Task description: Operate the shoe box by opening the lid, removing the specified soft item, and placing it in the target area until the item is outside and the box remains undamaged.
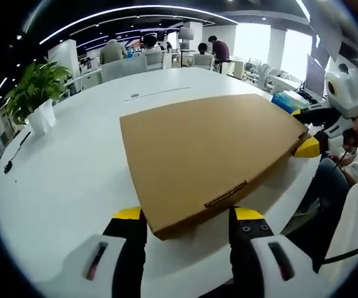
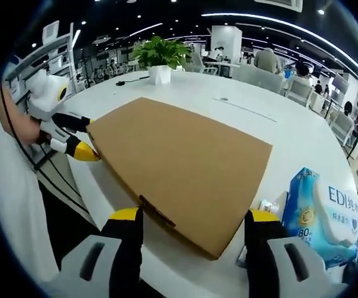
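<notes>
Table: a large white top (image 1: 61, 186), smooth and glossy; a thin dark cable lies along one edge near the plant.
Box: a flat brown cardboard shoe box (image 1: 210, 155) lies on the table near its edge, lid down and closed, a small tab slot on the front flap.
Left gripper (image 1: 188, 217): jaws apart, yellow tips either side of one box corner, not clamped.
Right gripper (image 2: 191, 217): jaws apart, straddling the opposite corner of the box, not gripping.
Tissue pack (image 2: 325, 214): blue and white, just beside the box.
Plant (image 2: 160, 56): leafy green, in a white pot, further along the table.
Room: an open office with ceiling light strips, white chairs, bright windows, and people seated beyond the table.
</notes>
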Demonstrator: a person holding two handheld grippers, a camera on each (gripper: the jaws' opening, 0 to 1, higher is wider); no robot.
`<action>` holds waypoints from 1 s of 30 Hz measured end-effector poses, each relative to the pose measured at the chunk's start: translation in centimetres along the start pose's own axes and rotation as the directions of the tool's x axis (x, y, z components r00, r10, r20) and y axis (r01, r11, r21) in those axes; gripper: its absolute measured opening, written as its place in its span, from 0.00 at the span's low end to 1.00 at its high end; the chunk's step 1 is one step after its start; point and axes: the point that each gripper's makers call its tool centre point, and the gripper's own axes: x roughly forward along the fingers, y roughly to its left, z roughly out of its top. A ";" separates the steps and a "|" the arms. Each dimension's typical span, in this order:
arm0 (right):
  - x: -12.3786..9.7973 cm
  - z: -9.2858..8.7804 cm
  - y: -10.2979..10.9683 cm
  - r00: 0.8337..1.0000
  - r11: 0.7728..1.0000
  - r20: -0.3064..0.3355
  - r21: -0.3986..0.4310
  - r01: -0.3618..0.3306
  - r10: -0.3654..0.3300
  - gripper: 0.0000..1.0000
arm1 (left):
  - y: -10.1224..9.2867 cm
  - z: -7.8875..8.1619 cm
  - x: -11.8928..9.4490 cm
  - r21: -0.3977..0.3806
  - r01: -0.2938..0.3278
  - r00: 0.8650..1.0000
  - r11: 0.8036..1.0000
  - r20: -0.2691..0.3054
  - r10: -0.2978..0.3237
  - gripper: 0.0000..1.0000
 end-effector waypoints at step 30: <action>-2.0 -1.2 0.9 0.999 0.999 -0.037 -0.031 0.012 -0.013 0.68 | -2.2 -1.1 -1.4 -0.028 0.021 1.000 0.999 0.001 -0.021 0.51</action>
